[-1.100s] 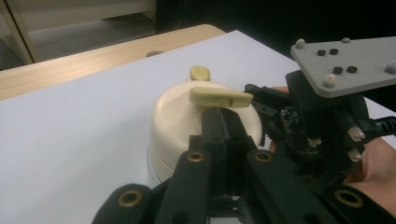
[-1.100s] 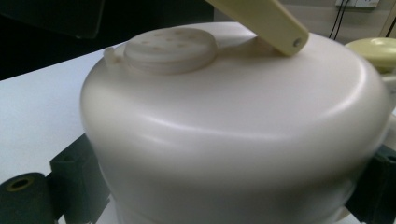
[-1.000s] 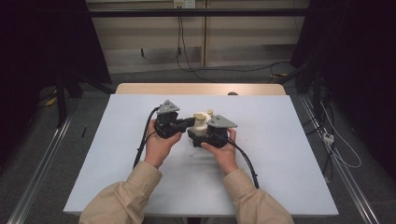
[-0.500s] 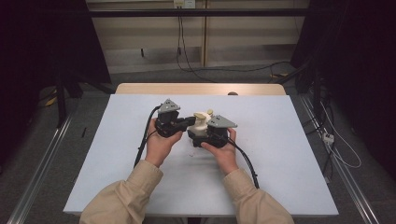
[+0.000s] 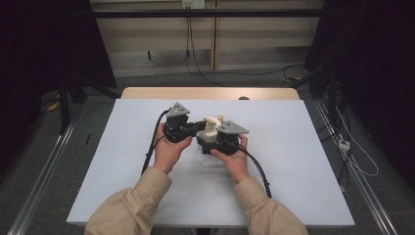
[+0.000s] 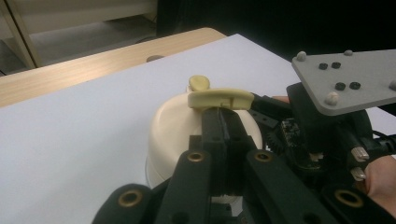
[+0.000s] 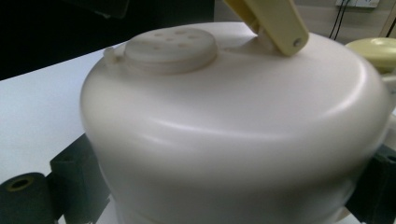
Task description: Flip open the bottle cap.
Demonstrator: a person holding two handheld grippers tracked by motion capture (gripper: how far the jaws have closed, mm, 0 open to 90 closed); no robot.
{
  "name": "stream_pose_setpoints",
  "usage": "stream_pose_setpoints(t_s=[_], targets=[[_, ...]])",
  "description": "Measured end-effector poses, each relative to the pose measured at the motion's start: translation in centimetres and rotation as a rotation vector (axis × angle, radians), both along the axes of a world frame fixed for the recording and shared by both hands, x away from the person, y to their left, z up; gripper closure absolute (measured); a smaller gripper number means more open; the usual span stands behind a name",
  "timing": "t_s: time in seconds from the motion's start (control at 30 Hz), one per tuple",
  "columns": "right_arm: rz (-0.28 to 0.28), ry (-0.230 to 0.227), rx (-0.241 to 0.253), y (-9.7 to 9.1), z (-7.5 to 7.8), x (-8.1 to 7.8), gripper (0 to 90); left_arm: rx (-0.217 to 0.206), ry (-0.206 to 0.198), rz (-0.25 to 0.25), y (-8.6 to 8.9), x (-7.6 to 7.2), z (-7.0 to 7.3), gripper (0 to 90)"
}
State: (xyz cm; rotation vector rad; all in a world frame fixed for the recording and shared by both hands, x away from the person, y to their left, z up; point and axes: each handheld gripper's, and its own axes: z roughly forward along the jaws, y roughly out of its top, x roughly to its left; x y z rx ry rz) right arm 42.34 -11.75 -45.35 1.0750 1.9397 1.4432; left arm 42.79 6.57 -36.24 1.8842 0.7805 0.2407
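A small cream pot [image 5: 211,128] with a domed lid stands on the white table top [image 5: 293,166]. Its pale yellow handle [image 6: 219,99] is raised, and a yellow knob [image 6: 199,83] shows behind it. My right gripper [image 5: 209,135] is shut on the pot's body [image 7: 224,126], one black jaw on each side, close below a round vent cap [image 7: 170,49]. My left gripper [image 6: 219,113] comes in from the left [image 5: 201,125], jaws shut together with their tips right against the underside of the handle. I cannot tell whether they pinch it.
A wooden table edge [image 5: 210,93] runs along the far side of the white top. Black cables [image 5: 151,147] trail back from both grippers toward the person. Dark stands and floor cables surround the table.
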Motion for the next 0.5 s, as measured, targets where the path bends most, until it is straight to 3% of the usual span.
stream_pose_setpoints(t_s=[0.5], targets=[[0.000,0.000,0.000,0.00,0.00,0.00,7.3,-0.001,-0.001,0.007,0.01,0.23,0.07,90.0]])
